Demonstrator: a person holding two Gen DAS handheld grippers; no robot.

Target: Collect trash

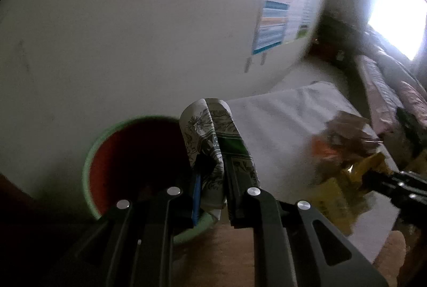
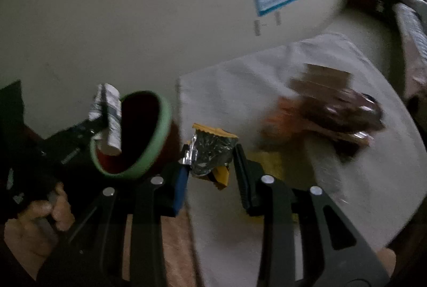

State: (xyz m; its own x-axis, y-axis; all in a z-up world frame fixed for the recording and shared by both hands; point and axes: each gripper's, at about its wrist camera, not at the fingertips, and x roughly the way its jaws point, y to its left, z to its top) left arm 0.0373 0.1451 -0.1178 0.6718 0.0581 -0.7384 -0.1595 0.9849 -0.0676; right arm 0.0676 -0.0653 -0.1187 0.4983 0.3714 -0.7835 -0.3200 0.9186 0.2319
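My left gripper (image 1: 216,166) is shut on a folded printed paper wrapper (image 1: 213,132), white with black flowers and a green patch. It hangs just right of a bin (image 1: 88,166) with a green rim and red inside. In the right wrist view the same paper (image 2: 112,121) sits at the bin's rim (image 2: 162,126), held by the left gripper (image 2: 98,126). My right gripper (image 2: 210,153) is shut on a crumpled yellow wrapper (image 2: 213,145) with a foil lining, to the right of the bin. The left wrist view shows it (image 1: 365,166) at the right edge.
A white cloth (image 2: 347,193) lies on the brown surface with more trash on it: a dark brown wrapper (image 2: 347,110), a piece of cardboard (image 2: 323,78), something orange (image 2: 283,113). A big white box (image 1: 133,20) with a printed label stands behind. A hand (image 2: 40,212) holds the left gripper.
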